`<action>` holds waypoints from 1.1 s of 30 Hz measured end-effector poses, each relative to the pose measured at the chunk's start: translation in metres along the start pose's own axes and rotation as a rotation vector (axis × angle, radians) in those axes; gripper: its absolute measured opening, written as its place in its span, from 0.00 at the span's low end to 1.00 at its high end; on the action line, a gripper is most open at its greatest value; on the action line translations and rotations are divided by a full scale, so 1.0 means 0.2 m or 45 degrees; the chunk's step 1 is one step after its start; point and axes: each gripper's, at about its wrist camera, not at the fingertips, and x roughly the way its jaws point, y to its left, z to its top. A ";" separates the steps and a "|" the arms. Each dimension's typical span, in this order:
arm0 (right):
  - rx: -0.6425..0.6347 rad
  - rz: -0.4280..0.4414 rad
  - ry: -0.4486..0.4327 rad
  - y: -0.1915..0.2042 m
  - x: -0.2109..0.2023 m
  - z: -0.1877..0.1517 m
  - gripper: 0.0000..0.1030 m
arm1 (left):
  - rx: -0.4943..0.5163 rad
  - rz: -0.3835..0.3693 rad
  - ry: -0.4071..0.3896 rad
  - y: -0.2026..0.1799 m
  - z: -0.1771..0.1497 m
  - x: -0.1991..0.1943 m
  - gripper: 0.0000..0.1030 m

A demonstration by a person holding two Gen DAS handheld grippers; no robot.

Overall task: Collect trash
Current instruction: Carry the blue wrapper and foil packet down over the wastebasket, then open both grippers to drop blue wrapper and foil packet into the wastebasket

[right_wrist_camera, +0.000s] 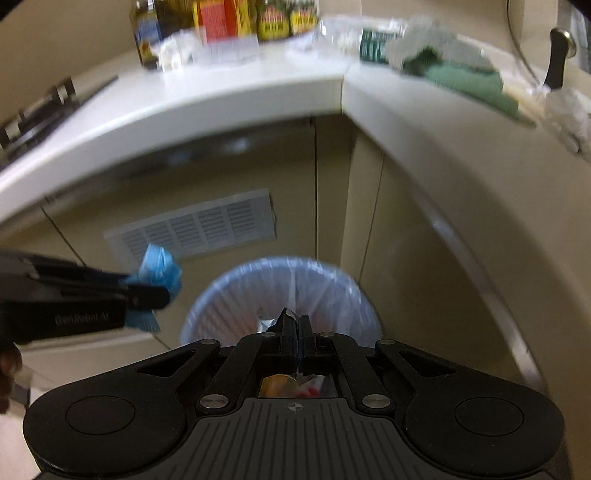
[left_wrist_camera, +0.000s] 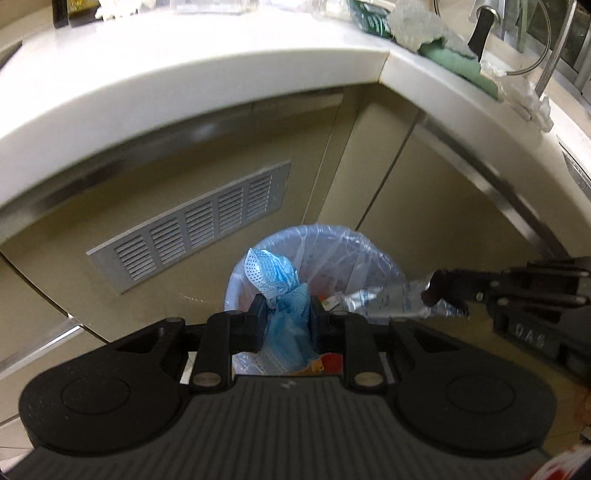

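Observation:
My left gripper (left_wrist_camera: 286, 314) is shut on a crumpled blue face mask (left_wrist_camera: 275, 280) and holds it above a round trash bin (left_wrist_camera: 369, 251) lined with a clear bag. My right gripper (left_wrist_camera: 441, 293) is shut on a silvery clear plastic wrapper (left_wrist_camera: 384, 301) over the bin's right rim. In the right wrist view, the right gripper (right_wrist_camera: 297, 323) pinches the wrapper (right_wrist_camera: 271, 323) above the bin (right_wrist_camera: 332, 284). The left gripper (right_wrist_camera: 162, 295) with the mask (right_wrist_camera: 160, 267) shows at the left. Some trash lies in the bin.
A white corner countertop (left_wrist_camera: 221, 74) runs overhead, with bottles (right_wrist_camera: 273, 18), a green cloth (right_wrist_camera: 469, 81), plastic scraps and a knife handle (right_wrist_camera: 557, 59) on it. Beige cabinet doors with a grey vent grille (left_wrist_camera: 192, 229) stand behind the bin. A stove (right_wrist_camera: 37, 114) sits far left.

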 end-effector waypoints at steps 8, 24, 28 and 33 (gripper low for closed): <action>0.028 -0.057 0.097 -0.04 0.14 -0.04 0.01 | 0.006 -0.034 0.046 0.00 -0.03 0.09 0.20; 0.114 -0.054 0.136 -0.08 0.23 -0.05 0.43 | -0.004 -0.055 0.093 0.00 -0.02 0.17 0.20; 0.146 -0.051 0.181 -0.10 0.26 -0.10 0.43 | -0.009 -0.057 0.110 0.00 -0.03 0.20 0.20; 0.174 -0.048 0.206 -0.13 0.30 -0.12 0.43 | 0.001 -0.054 0.133 -0.01 -0.03 0.28 0.22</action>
